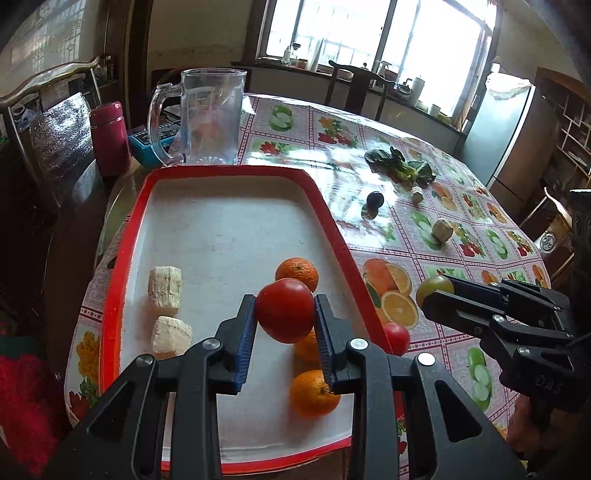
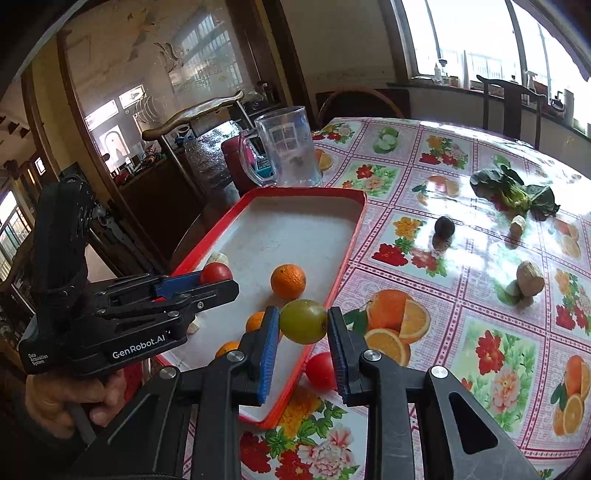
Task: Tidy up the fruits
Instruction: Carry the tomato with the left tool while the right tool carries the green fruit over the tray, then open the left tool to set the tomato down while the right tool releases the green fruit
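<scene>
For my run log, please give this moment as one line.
left gripper: holds red tomato | right gripper: holds green tomato | tray: three oranges

Tray (image 1: 221, 236) far half: bare, open for passage; near half: oranges (image 1: 297, 273), pale chunks (image 1: 165, 287)
Beyond tray: clear pitcher (image 1: 210, 114) blocking far rim
Tablecloth (image 2: 461, 332) right: mostly open

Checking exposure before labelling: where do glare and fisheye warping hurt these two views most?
Left wrist view: the bright window is blown out, and glare streaks the glossy fruit-print tablecloth beyond the red-rimmed white tray; edges bend and darken. Right wrist view: the same sheen whitens the cloth near the dark green leafy vegetable; corners vignette.
</scene>
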The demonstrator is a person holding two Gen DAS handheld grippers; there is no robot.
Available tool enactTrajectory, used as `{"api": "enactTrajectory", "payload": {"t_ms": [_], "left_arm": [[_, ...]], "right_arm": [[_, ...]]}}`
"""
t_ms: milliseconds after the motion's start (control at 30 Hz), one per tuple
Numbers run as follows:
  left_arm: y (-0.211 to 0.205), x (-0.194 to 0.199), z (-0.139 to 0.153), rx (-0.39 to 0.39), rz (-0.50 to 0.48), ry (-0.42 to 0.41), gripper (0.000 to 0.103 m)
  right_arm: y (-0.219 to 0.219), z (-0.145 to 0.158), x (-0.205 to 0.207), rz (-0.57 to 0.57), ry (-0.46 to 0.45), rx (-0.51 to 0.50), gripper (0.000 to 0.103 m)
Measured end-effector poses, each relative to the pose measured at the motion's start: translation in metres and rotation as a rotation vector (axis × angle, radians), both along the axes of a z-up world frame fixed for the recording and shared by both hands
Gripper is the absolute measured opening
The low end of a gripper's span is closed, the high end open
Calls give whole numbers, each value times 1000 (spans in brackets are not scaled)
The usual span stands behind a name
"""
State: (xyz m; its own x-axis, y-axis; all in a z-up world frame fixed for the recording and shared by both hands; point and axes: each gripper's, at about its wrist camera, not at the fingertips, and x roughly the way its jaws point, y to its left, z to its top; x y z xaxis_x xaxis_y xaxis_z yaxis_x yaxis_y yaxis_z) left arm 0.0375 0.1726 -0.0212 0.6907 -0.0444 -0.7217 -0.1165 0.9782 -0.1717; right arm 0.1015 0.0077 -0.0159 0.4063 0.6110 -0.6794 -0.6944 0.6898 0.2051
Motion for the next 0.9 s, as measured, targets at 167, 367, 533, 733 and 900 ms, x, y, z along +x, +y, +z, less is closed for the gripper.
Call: {"api": "enactTrajectory", "payload": {"t_ms": [167,367,533,733,900], "left_arm": [[15,2,-2,3,26,9,28],[39,12,-6,-1,66,25,28],[59,27,-5,-7,97,35,28],[78,48,-11,-5,120,69,28],[84,59,-21,-9,123,105,28]], "right_arm": [[21,-2,10,23,0,-4,27],[44,-5,34,34,14,-3,27],[66,-11,56,35,37,-4,27],[88,-27,74,46,53,-39,27],[96,-39,83,52,73,-63,27]]}}
